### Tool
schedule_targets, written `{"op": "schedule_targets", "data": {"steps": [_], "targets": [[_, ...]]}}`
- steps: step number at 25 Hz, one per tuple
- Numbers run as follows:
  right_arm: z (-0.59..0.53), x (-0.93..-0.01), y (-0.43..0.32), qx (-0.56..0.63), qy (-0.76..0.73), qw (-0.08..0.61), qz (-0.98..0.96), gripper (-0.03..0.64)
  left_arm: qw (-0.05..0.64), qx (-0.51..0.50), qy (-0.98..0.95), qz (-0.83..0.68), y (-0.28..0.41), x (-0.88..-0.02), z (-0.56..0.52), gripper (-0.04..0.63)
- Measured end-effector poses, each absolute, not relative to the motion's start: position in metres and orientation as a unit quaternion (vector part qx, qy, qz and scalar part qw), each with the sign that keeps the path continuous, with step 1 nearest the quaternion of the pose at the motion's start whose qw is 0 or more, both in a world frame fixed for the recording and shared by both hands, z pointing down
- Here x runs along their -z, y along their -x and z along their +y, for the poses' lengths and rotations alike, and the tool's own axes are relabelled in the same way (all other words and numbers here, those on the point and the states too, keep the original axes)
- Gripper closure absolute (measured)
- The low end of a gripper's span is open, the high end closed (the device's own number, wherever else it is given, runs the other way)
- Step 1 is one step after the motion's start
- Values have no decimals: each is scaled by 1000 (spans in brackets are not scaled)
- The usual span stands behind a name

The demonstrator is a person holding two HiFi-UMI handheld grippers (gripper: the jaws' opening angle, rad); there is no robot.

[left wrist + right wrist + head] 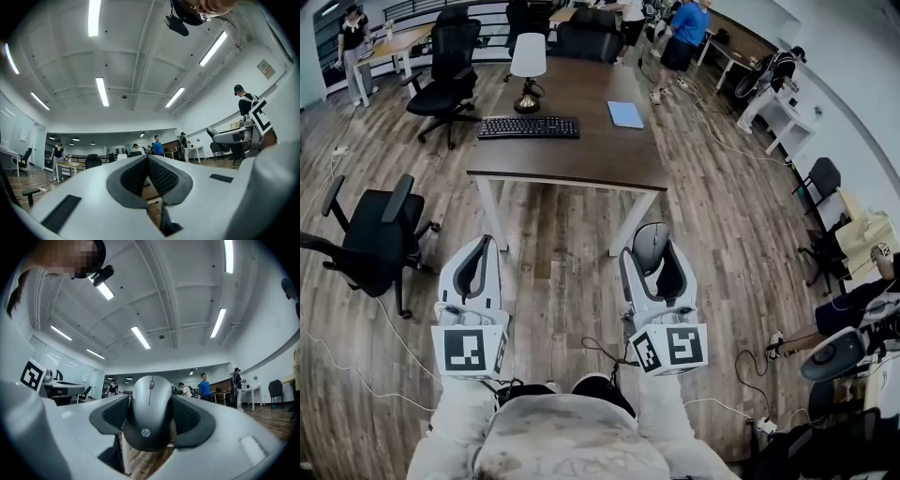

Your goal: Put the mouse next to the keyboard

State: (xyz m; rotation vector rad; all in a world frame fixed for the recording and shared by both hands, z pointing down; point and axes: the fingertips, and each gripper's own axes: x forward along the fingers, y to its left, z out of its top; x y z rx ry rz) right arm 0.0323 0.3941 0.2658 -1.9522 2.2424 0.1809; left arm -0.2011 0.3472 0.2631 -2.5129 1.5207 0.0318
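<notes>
Left gripper (480,246) at 7 o'clock, jaws seemingly touching, empty. Right gripper (651,255) at 5 o'clock clamps the mouse (151,411).

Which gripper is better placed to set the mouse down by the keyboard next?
Right. The right gripper clamps the mouse between its jaws, while the left gripper has its jaws together and empty. Bare table lies right of the keyboard, on the right gripper's side.
</notes>
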Motion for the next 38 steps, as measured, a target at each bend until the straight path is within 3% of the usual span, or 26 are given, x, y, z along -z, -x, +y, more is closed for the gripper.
{"op": "schedule_targets", "data": {"steps": [38], "targets": [[78,-294,-142,-48,597,67,798,318,101,-22,817,567,87,-284,63,589]]}}
